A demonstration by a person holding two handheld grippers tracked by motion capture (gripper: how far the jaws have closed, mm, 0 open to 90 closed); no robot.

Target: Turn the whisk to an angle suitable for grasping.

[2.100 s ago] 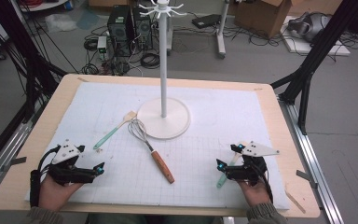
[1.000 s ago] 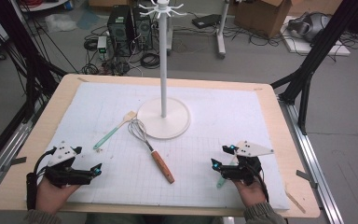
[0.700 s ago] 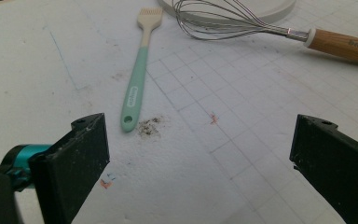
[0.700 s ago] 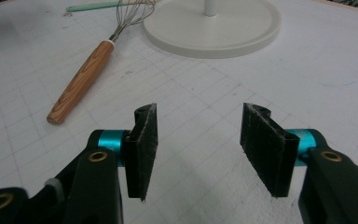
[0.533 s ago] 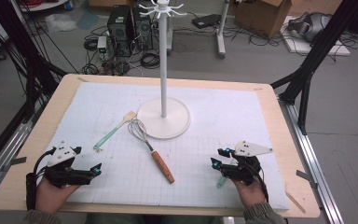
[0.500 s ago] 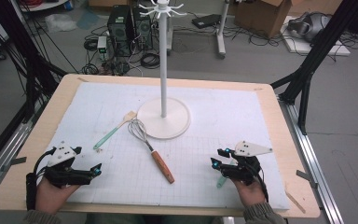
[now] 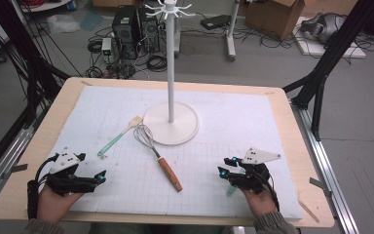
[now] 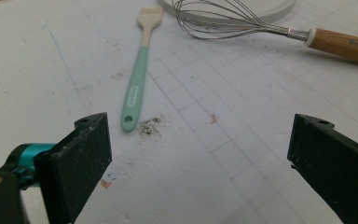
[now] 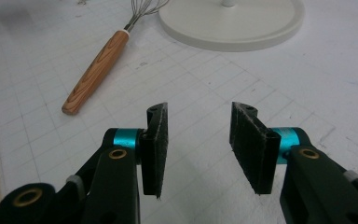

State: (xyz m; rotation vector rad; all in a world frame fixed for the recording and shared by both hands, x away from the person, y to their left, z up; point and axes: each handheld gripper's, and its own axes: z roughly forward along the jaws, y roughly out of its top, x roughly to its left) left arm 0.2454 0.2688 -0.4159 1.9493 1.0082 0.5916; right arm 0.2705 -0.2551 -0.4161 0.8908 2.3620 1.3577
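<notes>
My right gripper (image 7: 225, 171) has just been narrowing its jaws to about half their spread with nothing between them, while the hand kept its place at the near right of the white gridded mat (image 7: 282, 126); I read that as a trial squeeze before any reach. My left gripper (image 7: 99, 176) rests low at the near left, jaws wide and empty, aimed toward the mint-handled silicone basting brush (image 8: 136, 79). The wire whisk with its wooden handle (image 7: 157, 156) lies between my hands, its wires touching the white round base of the hook stand (image 7: 185, 127); neither utensil is hung yet.
</notes>
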